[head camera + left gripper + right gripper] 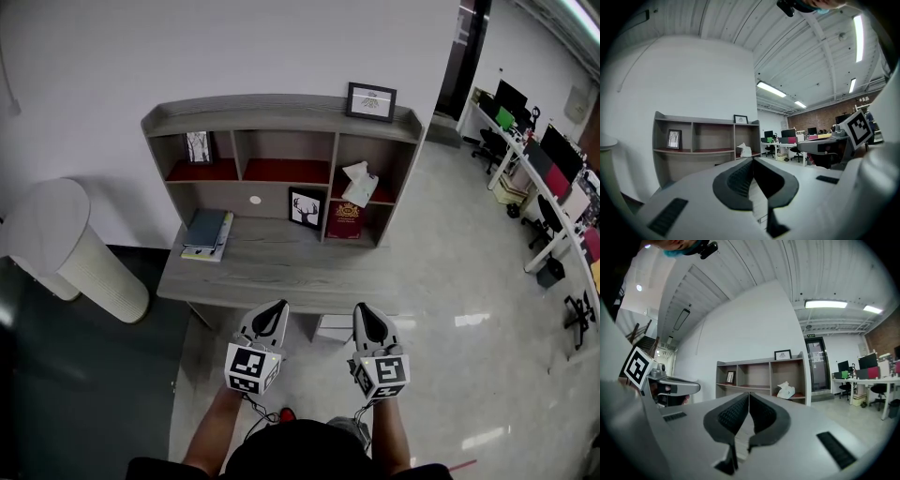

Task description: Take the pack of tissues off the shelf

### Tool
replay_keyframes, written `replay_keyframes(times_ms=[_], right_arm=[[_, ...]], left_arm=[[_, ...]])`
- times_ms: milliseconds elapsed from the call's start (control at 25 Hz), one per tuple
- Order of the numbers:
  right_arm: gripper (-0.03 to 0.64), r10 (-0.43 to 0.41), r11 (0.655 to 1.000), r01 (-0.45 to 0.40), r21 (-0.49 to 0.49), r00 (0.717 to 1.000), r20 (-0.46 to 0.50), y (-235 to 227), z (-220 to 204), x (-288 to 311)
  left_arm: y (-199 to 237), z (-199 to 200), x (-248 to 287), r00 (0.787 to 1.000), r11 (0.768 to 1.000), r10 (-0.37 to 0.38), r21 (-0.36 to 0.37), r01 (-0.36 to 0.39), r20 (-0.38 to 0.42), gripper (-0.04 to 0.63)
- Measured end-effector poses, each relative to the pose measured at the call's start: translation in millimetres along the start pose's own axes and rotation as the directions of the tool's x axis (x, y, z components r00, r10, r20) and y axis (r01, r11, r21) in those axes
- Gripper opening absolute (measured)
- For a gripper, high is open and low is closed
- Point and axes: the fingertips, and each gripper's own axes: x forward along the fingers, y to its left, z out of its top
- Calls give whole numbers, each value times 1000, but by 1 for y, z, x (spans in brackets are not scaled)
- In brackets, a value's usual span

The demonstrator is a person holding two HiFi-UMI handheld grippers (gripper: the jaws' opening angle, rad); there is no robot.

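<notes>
The pack of tissues (359, 184) is white with a tissue sticking up. It sits on the red-lined upper shelf in the right compartment of the grey desk hutch (281, 117). It also shows far off in the left gripper view as the tissue pack (744, 150) and in the right gripper view as the tissue pack (786, 390). My left gripper (274, 307) and right gripper (363, 310) hover side by side in front of the desk's near edge, well short of the shelf. Both point at the hutch. Each has its jaws shut with nothing between them, as seen on the left gripper (753, 161) and the right gripper (749, 395).
On the desk top (272, 262) lie stacked books (208, 232) at the left, a deer picture (305, 207) and a red box (343, 221) below the tissues. A framed picture (371, 101) stands on top. A white ribbed cylinder (70, 248) stands at the left, office desks with chairs (548, 187) at the right.
</notes>
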Motion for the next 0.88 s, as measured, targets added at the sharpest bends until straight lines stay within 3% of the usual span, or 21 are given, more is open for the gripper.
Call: replay_keyframes(times_ms=[440,880], right_arm=[[28,-1,1000,0,-6,999,-43,2,-20,63],[28,57,998,-58,-28,998,-40,-63,-15,142]], left_arm=[[52,-19,39,1000,1000,-2,-29,2,-18,8],[75,-6,122,998,997,63,-44,-63,6,8]])
